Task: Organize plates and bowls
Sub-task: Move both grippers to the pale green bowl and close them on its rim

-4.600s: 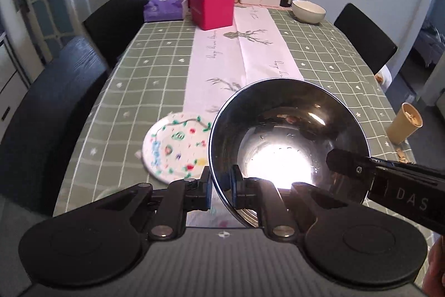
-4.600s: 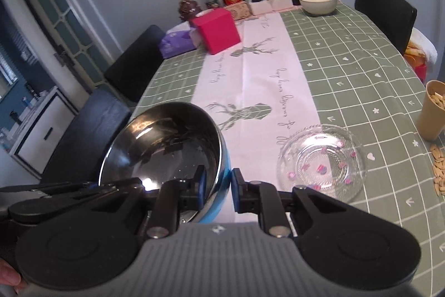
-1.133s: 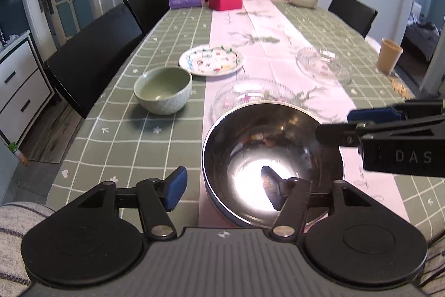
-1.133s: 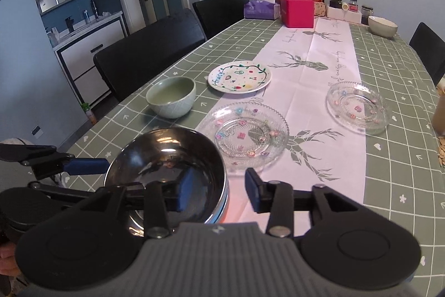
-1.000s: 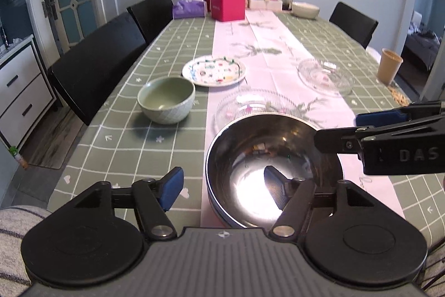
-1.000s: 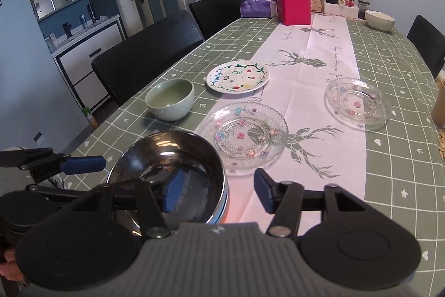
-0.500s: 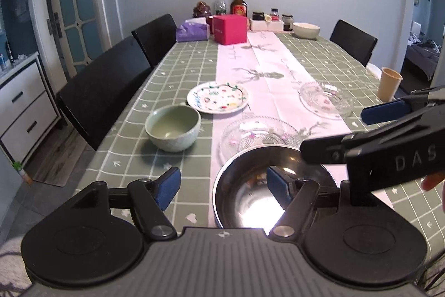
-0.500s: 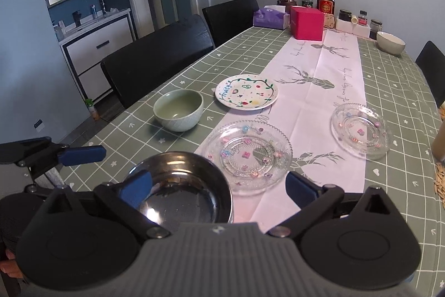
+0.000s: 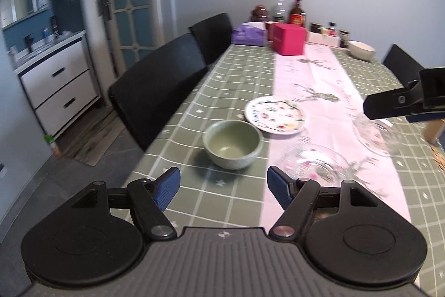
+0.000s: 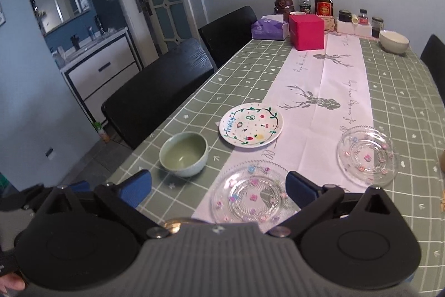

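My left gripper [image 9: 222, 185] is open and empty above the near end of the table. A green bowl [image 9: 233, 144] sits just ahead of it. My right gripper [image 10: 219, 188] is open wide, with nothing between its pads, above a flowered glass plate [image 10: 250, 196]. A painted white plate [image 10: 251, 127] lies behind the green bowl [image 10: 183, 155]. A second glass plate [image 10: 367, 155] rests to the right. Only a sliver of the steel bowl's rim [image 10: 178, 221] shows below the right gripper's body.
Black chairs [image 10: 158, 91] line the table's left side. A pink box [image 10: 306, 31], tissue box, bottles, jars and a white bowl [image 10: 393, 42] stand at the far end. A paper cup [image 9: 434, 130] stands at the right edge. A cabinet [image 9: 58, 85] is on the left.
Both grippers have risen and drawn back from the steel bowl, which has slipped almost out of view beneath them. The right jaws have opened wider. The left view has swung to the left.
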Motion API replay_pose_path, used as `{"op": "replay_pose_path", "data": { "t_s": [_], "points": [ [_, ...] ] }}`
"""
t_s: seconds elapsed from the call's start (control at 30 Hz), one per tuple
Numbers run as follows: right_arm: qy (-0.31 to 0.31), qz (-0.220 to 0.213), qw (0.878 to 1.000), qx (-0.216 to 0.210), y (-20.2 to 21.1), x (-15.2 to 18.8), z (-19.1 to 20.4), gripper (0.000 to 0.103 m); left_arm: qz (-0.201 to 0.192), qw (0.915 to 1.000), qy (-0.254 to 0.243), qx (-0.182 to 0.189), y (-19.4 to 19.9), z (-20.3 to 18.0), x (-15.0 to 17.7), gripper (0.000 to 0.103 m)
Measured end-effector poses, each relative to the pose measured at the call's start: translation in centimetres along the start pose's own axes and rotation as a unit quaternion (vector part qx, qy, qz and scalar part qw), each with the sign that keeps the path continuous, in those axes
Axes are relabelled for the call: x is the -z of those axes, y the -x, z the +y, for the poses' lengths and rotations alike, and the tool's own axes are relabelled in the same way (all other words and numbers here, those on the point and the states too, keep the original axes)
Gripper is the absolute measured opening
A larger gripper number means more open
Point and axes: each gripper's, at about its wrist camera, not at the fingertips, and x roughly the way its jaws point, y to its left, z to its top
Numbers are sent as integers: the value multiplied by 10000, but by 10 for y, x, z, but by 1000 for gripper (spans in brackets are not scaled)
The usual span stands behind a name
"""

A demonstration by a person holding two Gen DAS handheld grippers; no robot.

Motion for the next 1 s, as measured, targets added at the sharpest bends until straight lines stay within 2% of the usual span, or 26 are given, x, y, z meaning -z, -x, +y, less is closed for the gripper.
{"op": "replay_pose_path", "data": {
  "t_s": [0.07, 0.2, 0.33, 0.47, 0.6, 0.77, 0.93, 1.0],
  "points": [
    [-88, 72, 9997, -197, -14, -7, -5, 100, 50, 9998, 26, -167, -8, 1, -7, 84],
    [136, -16, 9995, 268, -37, -14, -1, 100, 88, 9996, -85, -244, -25, 1, -26, 84],
    [118, 3, 9993, 356, -57, -20, -5, 100, 96, 9998, 10, -168, -48, 5, -49, 84],
    [13, 125, 9993, 345, -80, -28, -9, 100, 262, 9959, 425, -754, -86, 11, -64, 84],
    [3, 536, 9982, 259, -111, -38, -11, 100, 498, 9938, 408, -905, -116, 15, -78, 84],
    [-937, 1046, 9900, -149, -147, -52, -25, 100, 873, 9944, 424, -420, -142, 20, -86, 84],
    [-1652, 1475, 9746, -344, -180, -49, -28, 98, 1280, 9892, 275, -657, -168, 16, -84, 80],
    [-1758, 1638, 9703, -267, -192, -44, -26, 87, 1404, 9875, 270, -662, -176, 19, -83, 78]
  ]
}}
